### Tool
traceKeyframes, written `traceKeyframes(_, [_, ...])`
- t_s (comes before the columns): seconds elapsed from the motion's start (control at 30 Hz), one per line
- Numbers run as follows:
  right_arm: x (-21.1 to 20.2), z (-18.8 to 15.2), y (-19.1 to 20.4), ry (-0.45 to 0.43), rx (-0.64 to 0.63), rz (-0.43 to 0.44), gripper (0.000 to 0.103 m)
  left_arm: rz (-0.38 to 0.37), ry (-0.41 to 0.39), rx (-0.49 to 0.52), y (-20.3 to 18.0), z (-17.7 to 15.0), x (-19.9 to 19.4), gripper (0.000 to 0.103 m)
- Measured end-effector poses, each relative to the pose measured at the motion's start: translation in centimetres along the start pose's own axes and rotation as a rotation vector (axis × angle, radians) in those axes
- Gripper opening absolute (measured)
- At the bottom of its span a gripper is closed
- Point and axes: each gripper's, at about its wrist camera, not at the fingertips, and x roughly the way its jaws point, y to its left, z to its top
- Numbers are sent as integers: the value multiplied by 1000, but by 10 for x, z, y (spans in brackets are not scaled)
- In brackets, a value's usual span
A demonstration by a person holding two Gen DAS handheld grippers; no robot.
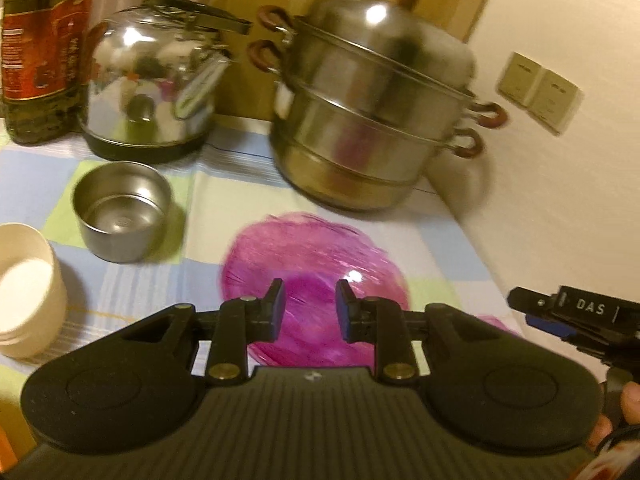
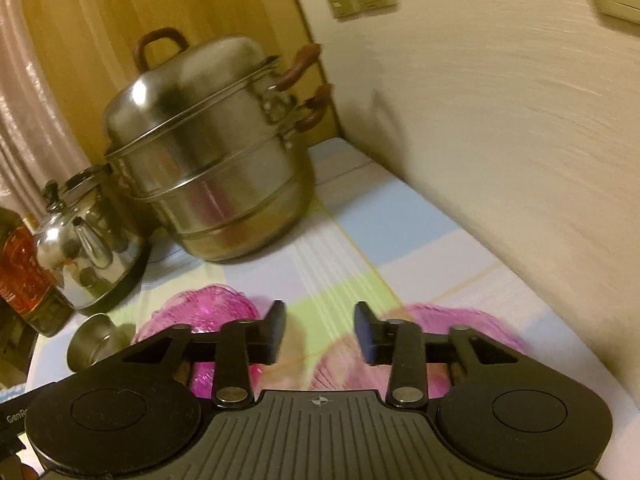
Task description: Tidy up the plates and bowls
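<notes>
While both tools, left tool (image 1: 308, 304) and right tool (image 2: 320, 330), hover open and empty, the pink plates (image 1: 312, 256) look light, glossy and slippery; thin rims suit gripping.

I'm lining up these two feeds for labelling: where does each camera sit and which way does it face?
Left wrist: on the left gripper, angled down at a pink plate; its fingers, the right gripper's tip and fingers of a hand show.
Right wrist: on the right gripper, angled down toward two pink plates; only its fingers show.
Shared: steamer pot, kettle, pink plate.
</notes>
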Motion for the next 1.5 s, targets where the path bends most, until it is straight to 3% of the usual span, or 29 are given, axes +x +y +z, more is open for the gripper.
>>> traceKeyframes(0.27, [-41, -15, -23, -18, 51, -30, 44, -61, 40, 37, -29, -29, -15, 31])
traceKeyframes(0.57, [-62, -27, -64, -4, 132, -116, 45, -113, 94, 74, -62, -52, -1, 36])
traceKeyframes(1.1, [-39, -31, -104, 96, 177, -188, 45, -149, 175, 55, -79, -70, 40, 36])
traceKeyframes(1.5, [-13, -38, -126, 217, 266, -176, 45, -186, 224, 1, -76, -74, 61, 36])
